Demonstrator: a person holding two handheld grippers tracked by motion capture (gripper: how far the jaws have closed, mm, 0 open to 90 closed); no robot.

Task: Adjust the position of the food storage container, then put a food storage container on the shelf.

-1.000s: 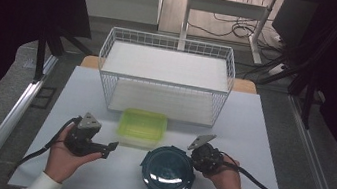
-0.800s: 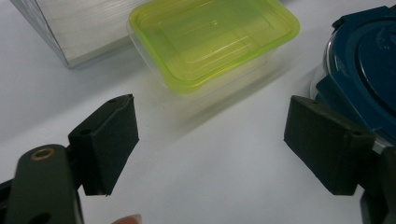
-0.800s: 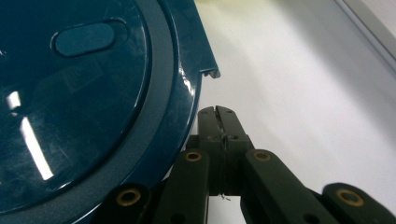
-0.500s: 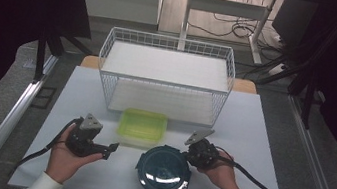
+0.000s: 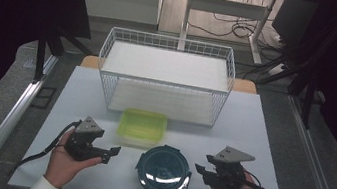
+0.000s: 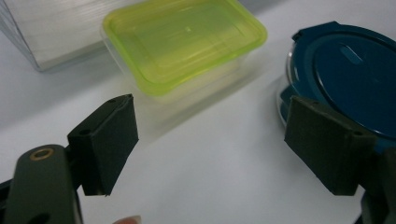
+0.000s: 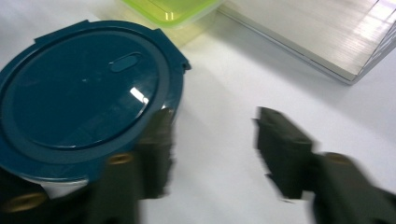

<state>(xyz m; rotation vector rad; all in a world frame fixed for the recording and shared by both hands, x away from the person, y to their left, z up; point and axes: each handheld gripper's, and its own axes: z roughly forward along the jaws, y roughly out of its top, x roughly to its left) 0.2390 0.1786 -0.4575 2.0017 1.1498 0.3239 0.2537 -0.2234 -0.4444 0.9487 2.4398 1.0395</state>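
Observation:
A round container with a dark blue lid (image 5: pixel 163 172) sits near the table's front edge, between my two grippers. Just behind it lies a rectangular box with a yellow-green lid (image 5: pixel 143 126). My left gripper (image 5: pixel 111 151) is held to the left of the blue lid, open and empty. Its own view has the green box (image 6: pixel 184 42) ahead and the blue lid (image 6: pixel 355 79) behind the right-hand jaw, gripper (image 6: pixel 215 140) wide apart. My right gripper (image 5: pixel 201 167) is to the right of the blue container, also open and empty; the blue lid (image 7: pixel 84 98) lies left of the gripper (image 7: pixel 217 149).
A white wire basket (image 5: pixel 163 99) stands at the back of the white table (image 5: pixel 261 133), its front wall close behind the green box. Its pale base (image 7: pixel 317 32) appears in the right gripper view. Cables trail from both grippers toward the person.
My right gripper has drawn away from the blue container, to the right and slightly toward the person; its view is blurred by motion. The left gripper has barely shifted.

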